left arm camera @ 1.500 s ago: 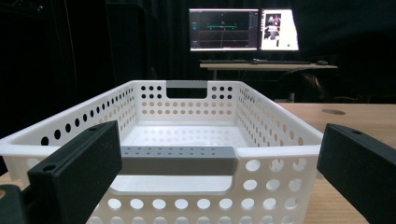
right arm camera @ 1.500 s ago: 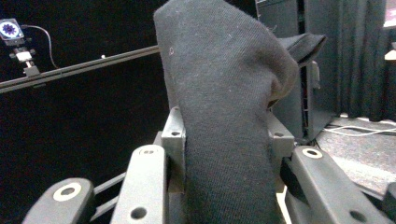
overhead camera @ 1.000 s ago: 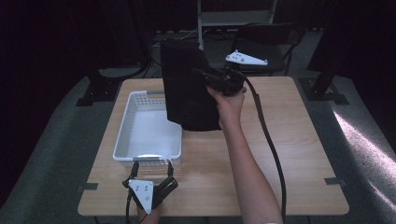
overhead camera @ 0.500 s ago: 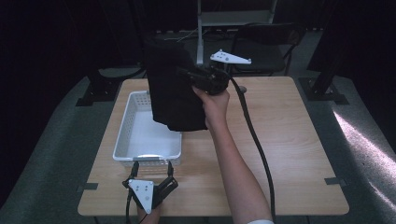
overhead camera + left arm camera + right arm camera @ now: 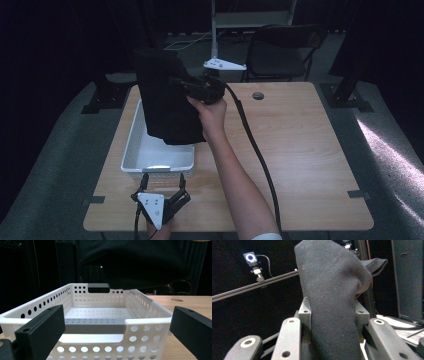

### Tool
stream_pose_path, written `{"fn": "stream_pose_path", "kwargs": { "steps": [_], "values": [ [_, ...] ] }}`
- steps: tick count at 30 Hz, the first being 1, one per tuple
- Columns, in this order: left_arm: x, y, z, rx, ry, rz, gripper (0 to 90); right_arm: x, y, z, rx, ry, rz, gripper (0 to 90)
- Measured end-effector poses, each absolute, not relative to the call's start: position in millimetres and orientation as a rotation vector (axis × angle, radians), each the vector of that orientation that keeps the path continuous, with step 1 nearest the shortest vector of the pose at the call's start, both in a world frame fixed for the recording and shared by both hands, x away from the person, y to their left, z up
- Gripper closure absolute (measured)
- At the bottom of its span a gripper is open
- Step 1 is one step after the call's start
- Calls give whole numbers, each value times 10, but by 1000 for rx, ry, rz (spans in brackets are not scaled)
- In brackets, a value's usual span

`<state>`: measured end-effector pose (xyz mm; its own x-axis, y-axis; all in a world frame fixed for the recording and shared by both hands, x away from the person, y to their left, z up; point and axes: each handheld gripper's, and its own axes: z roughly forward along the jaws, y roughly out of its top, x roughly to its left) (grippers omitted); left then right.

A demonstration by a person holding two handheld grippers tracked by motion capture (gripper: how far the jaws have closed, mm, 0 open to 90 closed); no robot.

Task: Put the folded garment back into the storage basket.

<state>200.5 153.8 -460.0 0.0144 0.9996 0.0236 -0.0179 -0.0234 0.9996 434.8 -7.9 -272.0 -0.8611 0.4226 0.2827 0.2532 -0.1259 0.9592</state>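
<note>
The right gripper (image 5: 186,85) has its jaws clamped on a black cloth (image 5: 167,97), hanging over the white basket (image 5: 131,159); lowering it in remains. The left gripper (image 5: 161,198) waits nearby, jaws wide.

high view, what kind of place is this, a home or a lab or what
Most likely a recording studio or lab, not a home: black curtains surround a lone wooden table, a camera sits on a rail, and a folding chair stands behind.
</note>
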Motion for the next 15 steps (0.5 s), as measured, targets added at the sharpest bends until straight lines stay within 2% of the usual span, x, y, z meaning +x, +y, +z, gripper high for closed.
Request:
{"fn": "stream_pose_path", "kwargs": {
  "steps": [15],
  "values": [
    [2006,1537,-4601,1218,1176,1227,8,4357,320,-2844,774,2042,2180,625]
  ]
}}
